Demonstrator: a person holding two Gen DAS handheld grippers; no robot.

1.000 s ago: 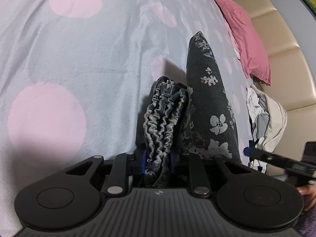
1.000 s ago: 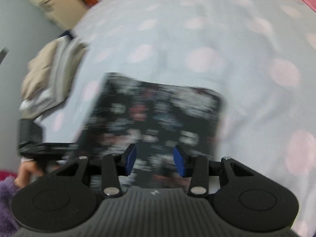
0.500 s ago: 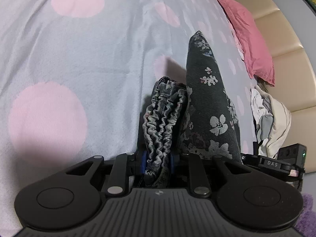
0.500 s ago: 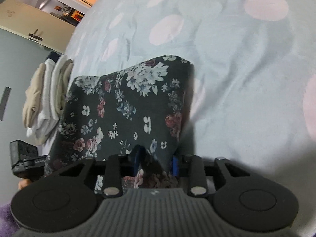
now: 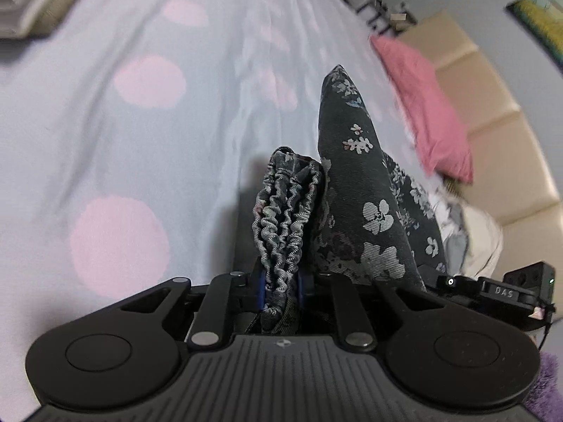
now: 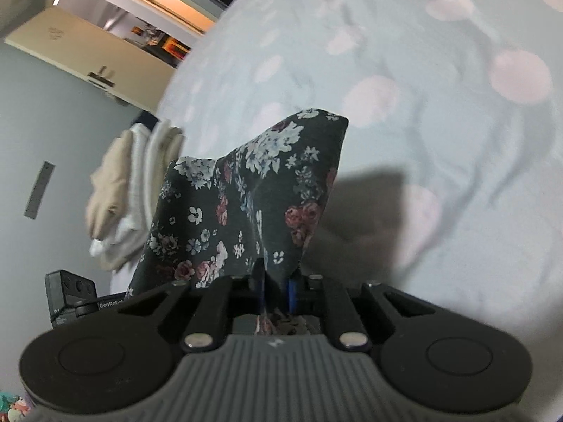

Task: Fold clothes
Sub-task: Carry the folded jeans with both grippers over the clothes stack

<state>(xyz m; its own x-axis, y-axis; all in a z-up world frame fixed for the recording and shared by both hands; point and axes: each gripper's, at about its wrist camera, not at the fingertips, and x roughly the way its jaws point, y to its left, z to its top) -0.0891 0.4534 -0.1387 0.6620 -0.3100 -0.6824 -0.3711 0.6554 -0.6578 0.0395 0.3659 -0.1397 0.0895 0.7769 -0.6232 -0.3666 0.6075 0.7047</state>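
Right gripper [image 6: 276, 290]: just closed, pinching floral garment [image 6: 246, 204]
Garment: lifted above bed [image 6: 440, 123]
Left edge: folded beige clothes [image 6: 119, 190]

In front of me the dark floral fabric garment [image 5: 366, 190] hangs above the pale dotted bedsheet [image 5: 147, 133]. To its right lies a pink pillow [image 5: 425, 112], with a padded beige headboard [image 5: 499, 130] behind it.

Pink pillow [image 5: 427, 105] beside beige headboard [image 5: 492, 112]; open door [image 6: 91, 45].
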